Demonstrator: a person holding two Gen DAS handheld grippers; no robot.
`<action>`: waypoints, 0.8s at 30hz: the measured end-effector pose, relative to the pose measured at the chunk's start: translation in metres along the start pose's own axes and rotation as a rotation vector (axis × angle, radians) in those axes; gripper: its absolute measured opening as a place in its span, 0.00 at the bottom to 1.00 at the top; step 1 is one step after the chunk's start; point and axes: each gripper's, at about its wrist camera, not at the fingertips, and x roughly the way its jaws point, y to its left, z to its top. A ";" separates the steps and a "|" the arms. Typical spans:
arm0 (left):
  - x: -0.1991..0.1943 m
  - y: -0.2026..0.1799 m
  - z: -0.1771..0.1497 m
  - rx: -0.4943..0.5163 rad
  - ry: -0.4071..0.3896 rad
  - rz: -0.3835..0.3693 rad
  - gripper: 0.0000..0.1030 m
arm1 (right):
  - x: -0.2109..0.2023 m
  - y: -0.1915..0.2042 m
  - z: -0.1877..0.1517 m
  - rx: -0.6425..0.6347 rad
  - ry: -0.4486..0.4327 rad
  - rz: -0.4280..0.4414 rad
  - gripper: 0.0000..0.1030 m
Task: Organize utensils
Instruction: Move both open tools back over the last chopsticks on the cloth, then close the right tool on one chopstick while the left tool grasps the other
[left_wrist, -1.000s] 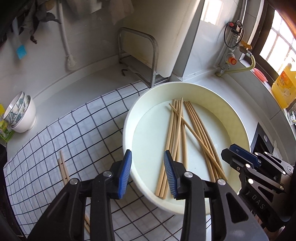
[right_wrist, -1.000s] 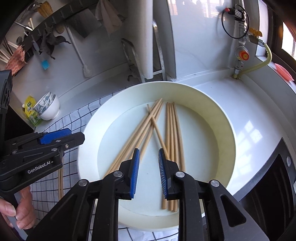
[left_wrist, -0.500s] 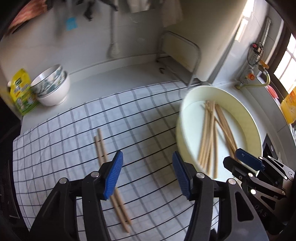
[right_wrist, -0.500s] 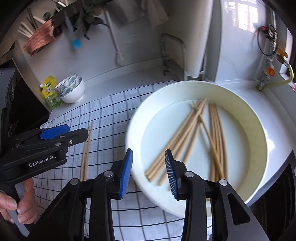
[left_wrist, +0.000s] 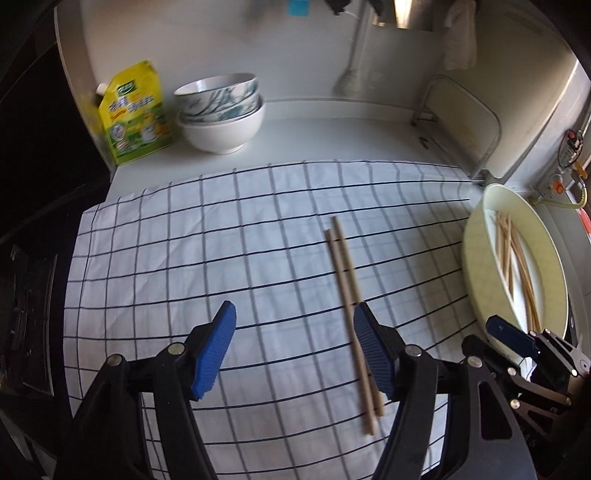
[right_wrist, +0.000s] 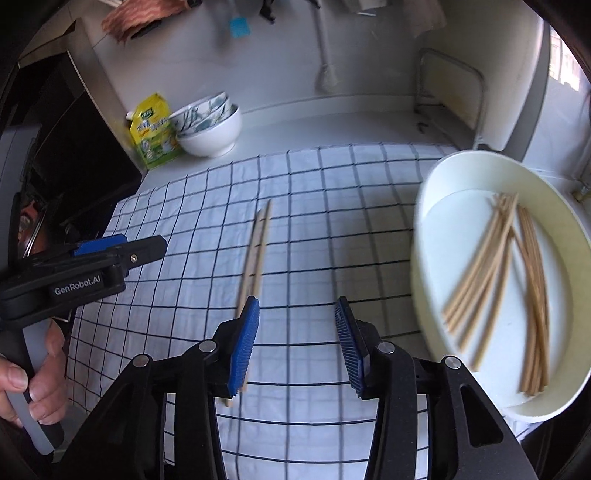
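Two wooden chopsticks lie side by side on a white checked cloth; they also show in the right wrist view. A round white basin at the right holds several more chopsticks; it also shows in the left wrist view. My left gripper is open and empty above the cloth, its right finger just over the pair's near end. My right gripper is open and empty, between the pair and the basin. The left gripper shows at the left of the right wrist view.
Stacked bowls and a yellow refill pouch stand at the back left on the white counter. A metal rack stands at the back right. A gas valve and hose are on the right wall.
Both grippers have swung left, away from the basin and over the cloth, and both have opened wider. The pair of chopsticks on the cloth now lies near both grippers.
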 end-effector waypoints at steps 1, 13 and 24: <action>0.003 0.006 -0.003 -0.007 0.005 0.003 0.66 | 0.006 0.004 -0.002 -0.001 0.008 0.003 0.41; 0.032 0.039 -0.028 -0.019 0.065 0.002 0.66 | 0.073 0.025 -0.029 -0.004 0.081 -0.027 0.41; 0.039 0.042 -0.036 -0.011 0.079 -0.009 0.66 | 0.083 0.037 -0.034 -0.069 0.062 -0.101 0.41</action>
